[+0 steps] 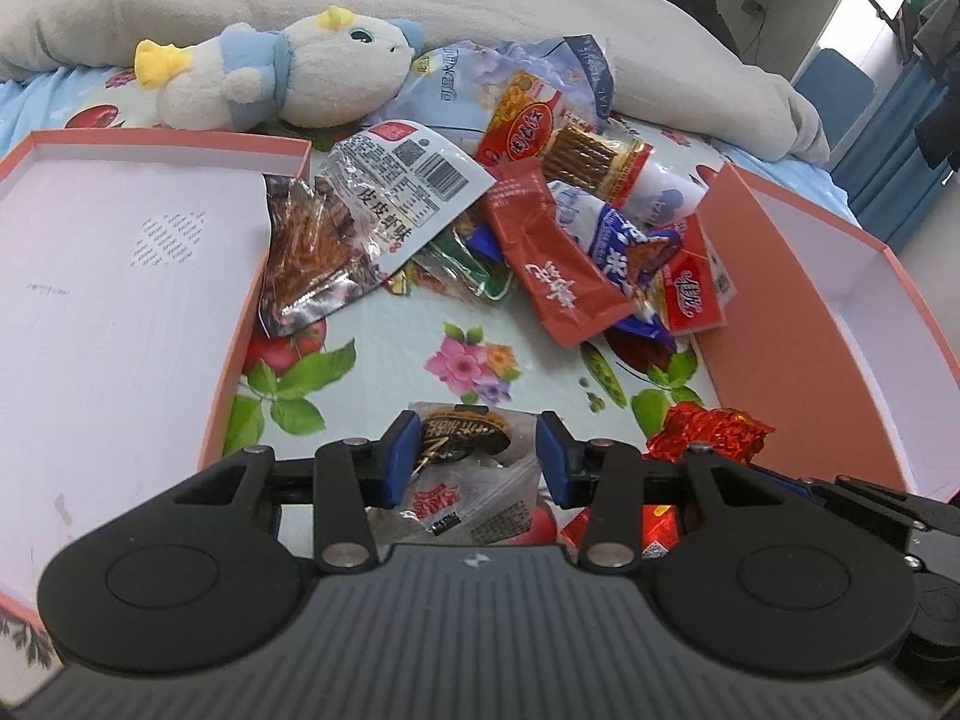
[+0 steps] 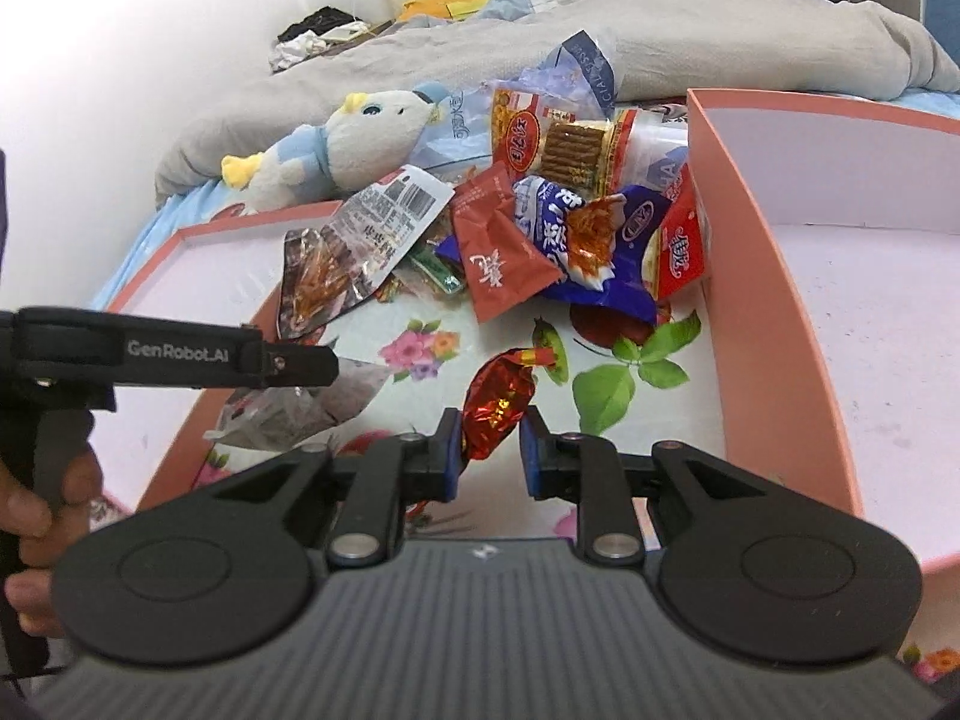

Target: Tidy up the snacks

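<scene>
Two views. On my left wrist camera, the left gripper point(image 1: 477, 459) has its jaws clamped on a clear snack packet point(image 1: 465, 480) above the floral bedsheet point(image 1: 384, 372). On my right, the right gripper point(image 2: 492, 450) has narrow jaws pinching a red foil candy point(image 2: 498, 399) beside the pink box point(image 2: 774, 324).

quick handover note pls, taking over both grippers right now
Left hand-held gripper: closed on a clear snack packet.
Right hand-held gripper: closed on a red foil candy.
Snack pile lies on the floral sheet between the two pink trays.
Left tray and right tray: no snacks seen inside.
Done: two items picked up.
Left: place both, then sort the pile.
</scene>
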Tool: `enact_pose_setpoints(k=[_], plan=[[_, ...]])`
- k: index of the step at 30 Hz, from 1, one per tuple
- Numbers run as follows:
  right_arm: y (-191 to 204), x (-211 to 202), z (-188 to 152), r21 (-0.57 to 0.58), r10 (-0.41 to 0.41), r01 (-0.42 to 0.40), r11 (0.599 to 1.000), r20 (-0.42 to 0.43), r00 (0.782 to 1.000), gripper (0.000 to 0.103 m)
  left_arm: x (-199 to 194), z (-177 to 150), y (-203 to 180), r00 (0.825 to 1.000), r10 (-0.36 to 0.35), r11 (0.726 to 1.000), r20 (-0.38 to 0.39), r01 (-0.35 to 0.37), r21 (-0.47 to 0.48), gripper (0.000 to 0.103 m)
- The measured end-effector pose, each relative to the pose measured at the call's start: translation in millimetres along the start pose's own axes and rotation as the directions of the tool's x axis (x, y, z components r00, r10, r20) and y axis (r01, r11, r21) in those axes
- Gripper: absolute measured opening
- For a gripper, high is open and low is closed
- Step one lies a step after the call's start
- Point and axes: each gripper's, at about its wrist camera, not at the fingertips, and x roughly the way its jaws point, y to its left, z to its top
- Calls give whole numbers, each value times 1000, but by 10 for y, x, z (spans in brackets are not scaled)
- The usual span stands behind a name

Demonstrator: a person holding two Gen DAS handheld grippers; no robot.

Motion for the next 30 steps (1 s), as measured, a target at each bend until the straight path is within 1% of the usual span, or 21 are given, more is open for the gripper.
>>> enact_pose_setpoints(k=[5,10,15,19,22,26,30], plan=[[12,-161,24,-34,-24,25,999,21,999,23,-117,-88,-104,1000,-9,1000,0,9,-5,48],[-31,-294,11,-51,-51,52,997,26,998,24,-181,-209,-216,999,-27,1000,-20,27,-8,48],[-74,-436,-22,-48,-74,76,996,36,997,24,-299,-216,-306,999,-38,999,-11,38,-5,48],[-115,-572,10,-28,-83,84,996,57,995,24,-436,-122,-430,999,-51,998,15,50,28,48],[-140,-690,76,-24,-85,87,996,88,992,23,-552,-20,-521,997,-59,998,43,57,35,48],[-182,-854,215,-11,-91,93,996,135,987,23,-710,129,-652,994,-80,996,79,76,43,48],[-223,-1003,375,-21,-99,104,994,181,979,23,-847,276,-811,989,-96,994,116,90,56,48]])
